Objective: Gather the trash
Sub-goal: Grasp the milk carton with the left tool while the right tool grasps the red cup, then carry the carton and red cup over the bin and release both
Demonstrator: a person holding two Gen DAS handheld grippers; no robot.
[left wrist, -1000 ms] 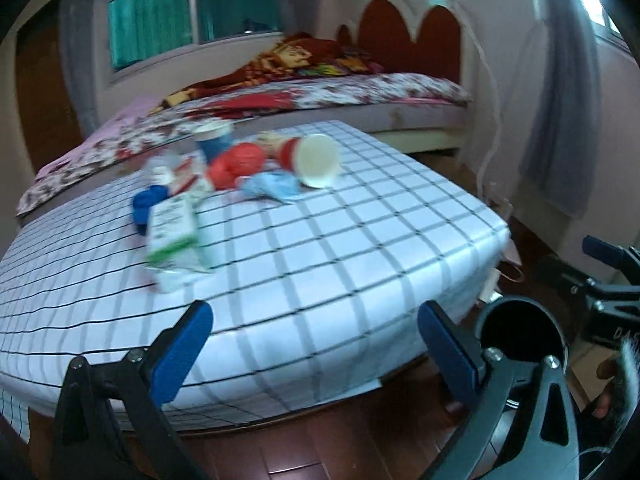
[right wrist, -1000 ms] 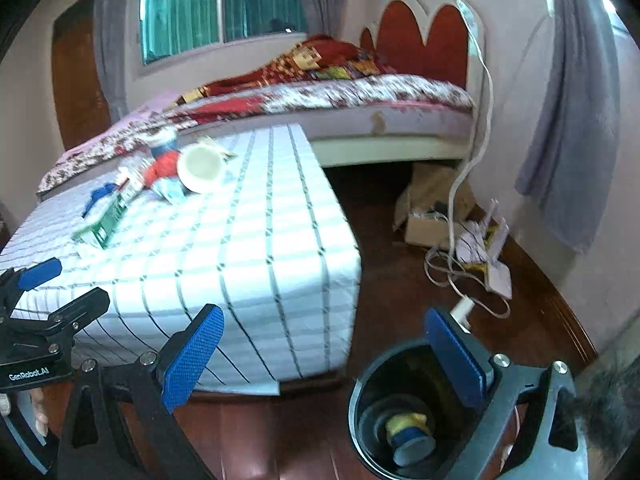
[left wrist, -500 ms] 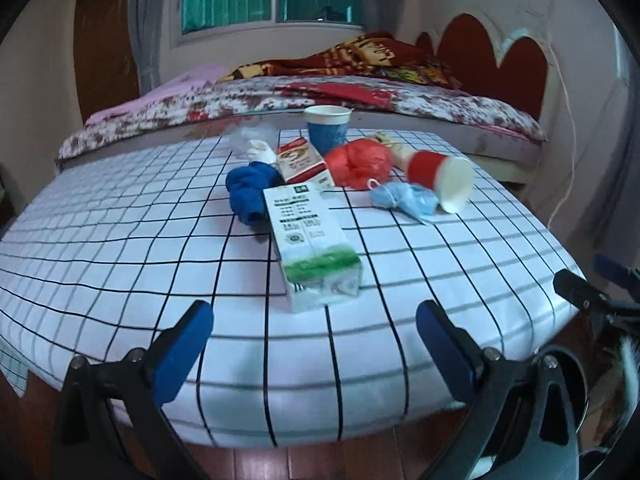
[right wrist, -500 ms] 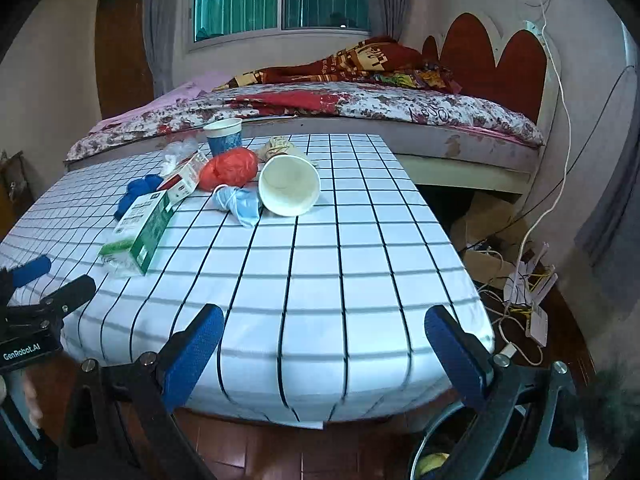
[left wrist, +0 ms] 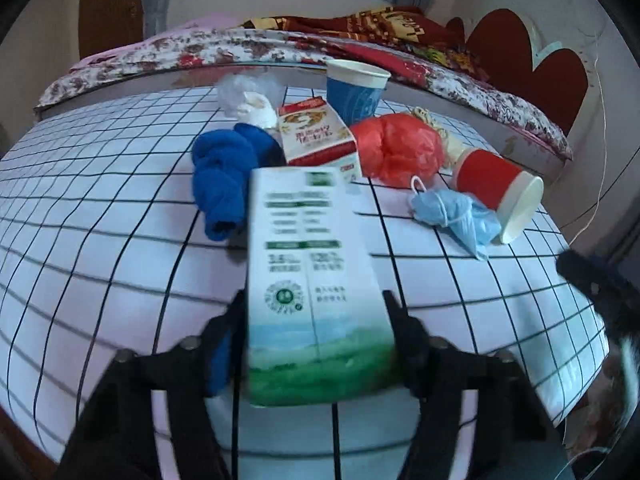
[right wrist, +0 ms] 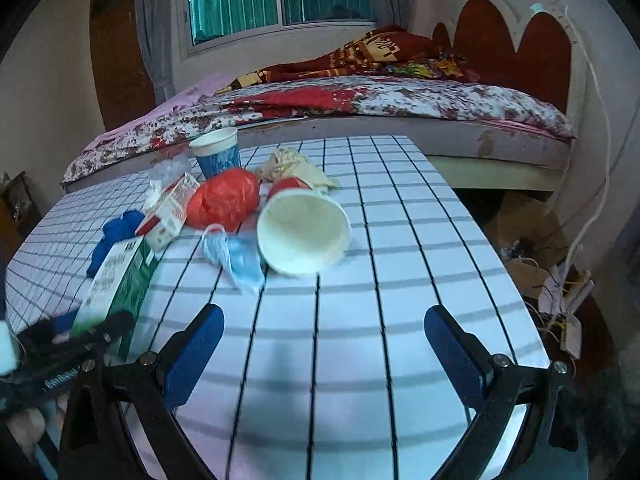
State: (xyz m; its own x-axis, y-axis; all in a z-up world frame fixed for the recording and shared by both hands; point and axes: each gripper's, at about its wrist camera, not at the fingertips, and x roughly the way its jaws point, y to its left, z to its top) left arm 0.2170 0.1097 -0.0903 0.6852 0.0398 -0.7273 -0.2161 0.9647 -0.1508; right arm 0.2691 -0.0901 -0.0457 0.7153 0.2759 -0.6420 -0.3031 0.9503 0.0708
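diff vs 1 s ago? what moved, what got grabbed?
Both grippers swung from the bin by the floor up to the checked table. The left gripper went from wide open to closing around the green-and-white carton, now between its jaws. The right gripper stays open and empty. The trash pile, including the tipped red cup, lies unchanged.

On the table (right wrist: pixel 400 280), the milk carton (left wrist: pixel 312 292) lies nearest the front edge; behind it the smaller carton (left wrist: pixel 316 136), then the upright cup (left wrist: pixel 354 92) near the back edge.
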